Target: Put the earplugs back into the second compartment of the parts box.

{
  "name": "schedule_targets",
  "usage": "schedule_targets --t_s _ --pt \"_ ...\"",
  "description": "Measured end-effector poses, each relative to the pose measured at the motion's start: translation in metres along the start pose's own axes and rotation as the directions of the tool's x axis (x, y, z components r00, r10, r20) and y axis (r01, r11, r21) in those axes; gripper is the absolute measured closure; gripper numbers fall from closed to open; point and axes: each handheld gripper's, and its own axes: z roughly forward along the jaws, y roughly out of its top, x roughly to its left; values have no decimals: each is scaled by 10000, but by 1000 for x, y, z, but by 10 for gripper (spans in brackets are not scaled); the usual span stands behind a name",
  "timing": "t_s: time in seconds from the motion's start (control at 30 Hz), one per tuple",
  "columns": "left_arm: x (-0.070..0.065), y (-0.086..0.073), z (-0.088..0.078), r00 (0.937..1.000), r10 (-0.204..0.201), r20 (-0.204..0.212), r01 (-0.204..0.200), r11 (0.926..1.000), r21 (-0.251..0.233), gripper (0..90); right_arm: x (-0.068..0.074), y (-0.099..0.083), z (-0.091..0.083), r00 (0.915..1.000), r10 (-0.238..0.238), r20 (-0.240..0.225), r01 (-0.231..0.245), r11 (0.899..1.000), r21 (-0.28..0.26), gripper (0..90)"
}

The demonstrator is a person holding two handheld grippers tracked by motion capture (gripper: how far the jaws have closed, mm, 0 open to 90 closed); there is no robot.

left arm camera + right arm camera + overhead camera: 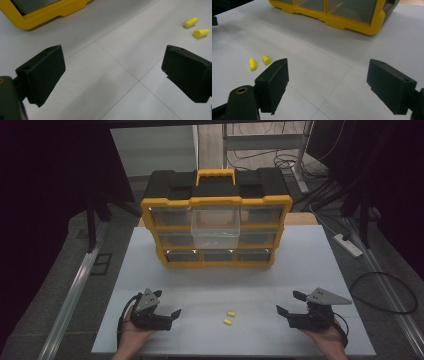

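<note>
Both units match: left gripper [167, 307] and right gripper [289, 304] are matte black, each topped with a grey three-cornered plate and trailing a black cable off the back. Jaws are blocky black wedges with flat inner faces — small screw holes near the outer edges, and a brass-coloured bushing on the right gripper's body. Forearms bare, no sleeves or gloves in view.
</note>
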Motion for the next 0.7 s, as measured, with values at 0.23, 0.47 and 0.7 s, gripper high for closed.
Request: schedule_targets --t_s 0.23,0.47,0.7 --pt "1 -1 1 10000 -16 17 16 10000 59 53 8 12 10 9992 -178 -365 183 9997 141 189" --pt "-1 -5 -2 9999 -103 -132 104 9999 68 56 13 23 19 9971 -462 -606 473 9987 169 193" --pt "-1 -6 -4 9997 -124 -203 124 9999 -3 56 20 34 31 9927 -741 -951 770 9967 266 196"
